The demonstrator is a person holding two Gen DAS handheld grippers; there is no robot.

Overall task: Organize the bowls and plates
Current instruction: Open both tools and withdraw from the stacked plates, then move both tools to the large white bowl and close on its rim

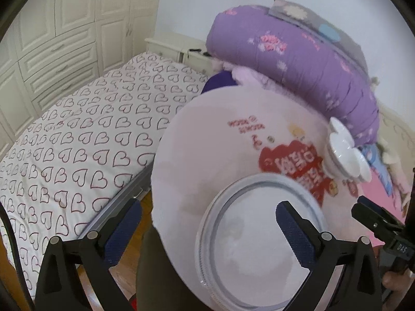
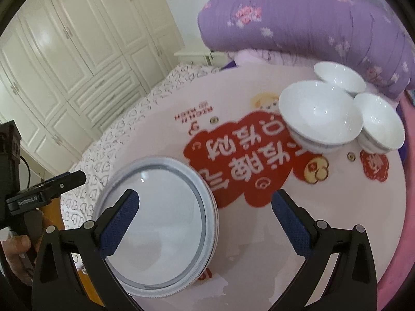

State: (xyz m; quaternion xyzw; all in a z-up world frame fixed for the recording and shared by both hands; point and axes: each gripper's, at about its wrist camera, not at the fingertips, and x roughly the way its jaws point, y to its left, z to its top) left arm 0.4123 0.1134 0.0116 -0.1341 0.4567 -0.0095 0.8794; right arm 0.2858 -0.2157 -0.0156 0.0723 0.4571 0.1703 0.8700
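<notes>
Both tools (image 1: 207,223) (image 2: 205,207) gape wide above the plates (image 2: 158,217), holding nothing.

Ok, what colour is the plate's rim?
The plate is white with a grey-blue ring inside its rim; the right wrist view shows it best.

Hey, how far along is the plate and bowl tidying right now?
Done, it seems: the plates sit stacked near the round table's edge. In hand: nothing; the left gripper and right gripper both have jaws wide open and empty. Left: three white bowls stand separately, touching, not yet nested.
</notes>
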